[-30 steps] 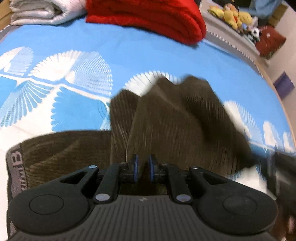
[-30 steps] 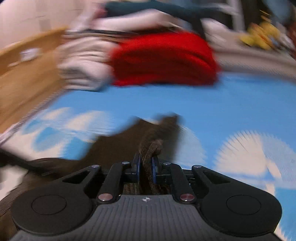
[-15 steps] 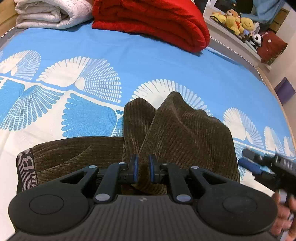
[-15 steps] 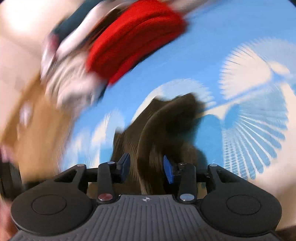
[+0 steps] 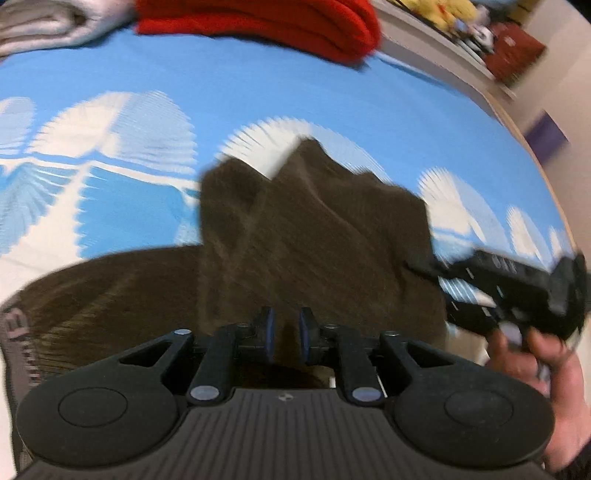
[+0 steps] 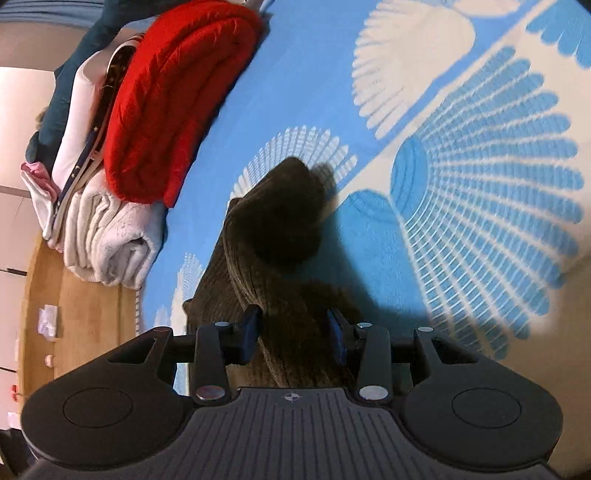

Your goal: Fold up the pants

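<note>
Brown corduroy pants (image 6: 273, 221) | lying between parted right gripper (image 6: 295, 332) jaws

A bed sheet (image 5: 280, 92) in bright blue with white fan-shaped prints covers the bed. At its far end lies a folded red blanket (image 6: 173, 107), touching a folded white blanket (image 6: 107, 240) beside it. Dark teal and pale bedding (image 6: 74, 62) is stacked against them. Yellow plush toys (image 5: 443, 11) sit on a ledge past the bed, blurred. A wooden headboard (image 6: 85, 317) borders the bed.
</note>
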### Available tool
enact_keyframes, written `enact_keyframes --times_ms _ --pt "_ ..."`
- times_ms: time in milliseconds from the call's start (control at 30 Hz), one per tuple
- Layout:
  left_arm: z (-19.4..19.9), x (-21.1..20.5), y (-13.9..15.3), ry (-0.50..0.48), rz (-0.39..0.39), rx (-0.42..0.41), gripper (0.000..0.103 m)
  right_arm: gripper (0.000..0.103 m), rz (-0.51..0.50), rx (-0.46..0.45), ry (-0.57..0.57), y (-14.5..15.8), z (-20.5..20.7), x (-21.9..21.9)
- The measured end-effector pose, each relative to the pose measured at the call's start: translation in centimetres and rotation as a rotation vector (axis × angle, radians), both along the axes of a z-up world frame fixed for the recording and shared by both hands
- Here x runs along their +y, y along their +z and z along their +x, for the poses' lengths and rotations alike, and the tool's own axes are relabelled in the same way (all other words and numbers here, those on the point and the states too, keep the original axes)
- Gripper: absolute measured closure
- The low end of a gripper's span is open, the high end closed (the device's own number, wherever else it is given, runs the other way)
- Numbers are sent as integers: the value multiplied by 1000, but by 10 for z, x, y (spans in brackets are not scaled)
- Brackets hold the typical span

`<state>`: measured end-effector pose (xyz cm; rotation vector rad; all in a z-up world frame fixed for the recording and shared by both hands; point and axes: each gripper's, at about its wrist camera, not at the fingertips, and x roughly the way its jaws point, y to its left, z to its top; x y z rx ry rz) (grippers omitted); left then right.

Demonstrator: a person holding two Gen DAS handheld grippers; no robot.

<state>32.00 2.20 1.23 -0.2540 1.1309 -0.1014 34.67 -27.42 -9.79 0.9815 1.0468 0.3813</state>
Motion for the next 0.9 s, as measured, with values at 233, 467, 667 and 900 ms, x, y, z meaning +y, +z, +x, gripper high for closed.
enact_keyframes --times_ms 233,467,667,900 --pt "-8 -38 -35 -172 16 80 69 60 30 -10 91 6 5 19" --pt "-9 -62 -71 -255 120 140 67 80 21 -35 97 15 8 18" --pt "-15 -72 -76 -320 291 93 93 90 95 -173 36 41 8 7" --pt "-16 -49 -48 -267 284 12 96 92 -194 -530 -653 137 -50 -77"
